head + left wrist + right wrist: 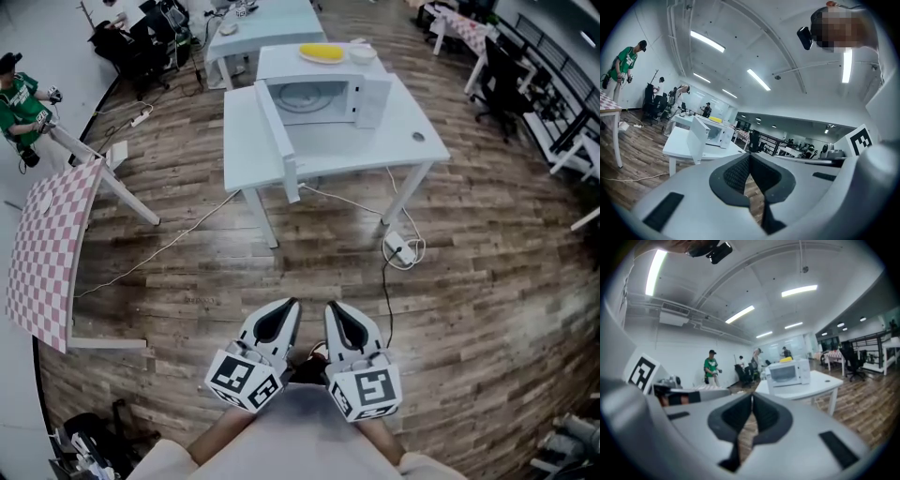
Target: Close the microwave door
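1. Door (278, 141): probably light and stiff, swinging freely on its hinge. Needs no grasp, only a push.
2. Best pushed on the outer face near the free edge, far from the hinge, for the most leverage. Likely wants a firmer press at the end to catch the latch. Worth keeping gentle, since the microwave (323, 94) may slide on the smooth table (412, 155).
3. Looks white and flat, standing wide open from the microwave's left side and reaching toward the table's front edge. Leaves the pale cavity open to view.
4. Stands with the microwave on the white table, well ahead of both grippers across bare wooden floor. Carries a plate (322, 53) with something yellow on top of the microwave, and a bowl (362, 52) just beside it.
5. Left gripper (286, 307): closed up, pads together, holding nothing, held low near the body.
6. Right gripper (336, 311): likewise closed and empty, just beside the left, nowhere near the door.
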A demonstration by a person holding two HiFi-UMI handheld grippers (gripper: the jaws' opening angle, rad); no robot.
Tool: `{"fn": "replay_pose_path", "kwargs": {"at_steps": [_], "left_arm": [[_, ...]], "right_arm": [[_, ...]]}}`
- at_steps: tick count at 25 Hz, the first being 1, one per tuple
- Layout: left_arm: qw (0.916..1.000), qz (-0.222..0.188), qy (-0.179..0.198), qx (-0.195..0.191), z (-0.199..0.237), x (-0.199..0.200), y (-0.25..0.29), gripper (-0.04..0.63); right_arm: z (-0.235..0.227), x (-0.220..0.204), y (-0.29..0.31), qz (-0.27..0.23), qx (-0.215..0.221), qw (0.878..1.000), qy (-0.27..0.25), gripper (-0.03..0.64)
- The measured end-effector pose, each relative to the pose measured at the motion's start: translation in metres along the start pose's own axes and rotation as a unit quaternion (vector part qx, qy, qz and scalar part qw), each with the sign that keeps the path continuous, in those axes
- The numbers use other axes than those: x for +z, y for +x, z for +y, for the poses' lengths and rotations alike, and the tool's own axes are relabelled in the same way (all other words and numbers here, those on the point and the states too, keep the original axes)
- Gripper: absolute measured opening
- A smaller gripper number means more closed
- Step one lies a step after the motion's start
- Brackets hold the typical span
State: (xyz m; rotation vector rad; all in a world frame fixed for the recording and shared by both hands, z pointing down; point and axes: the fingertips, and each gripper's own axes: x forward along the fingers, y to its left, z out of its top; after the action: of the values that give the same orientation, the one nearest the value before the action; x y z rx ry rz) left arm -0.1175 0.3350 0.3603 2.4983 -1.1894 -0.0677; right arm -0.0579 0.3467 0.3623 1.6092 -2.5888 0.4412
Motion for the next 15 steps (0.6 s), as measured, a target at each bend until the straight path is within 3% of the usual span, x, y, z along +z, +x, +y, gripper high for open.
{"fn": "replay_pose_path", "kwargs": {"at_steps": [15], "left_arm": [[0.9995, 0.014, 0.027, -0.002, -0.007, 0.008, 0.025, 0.014]], "right_arm": [[-0.027, 0.009, -0.002, -0.029, -0.015, 0.999, 0.032, 0.023]]}}
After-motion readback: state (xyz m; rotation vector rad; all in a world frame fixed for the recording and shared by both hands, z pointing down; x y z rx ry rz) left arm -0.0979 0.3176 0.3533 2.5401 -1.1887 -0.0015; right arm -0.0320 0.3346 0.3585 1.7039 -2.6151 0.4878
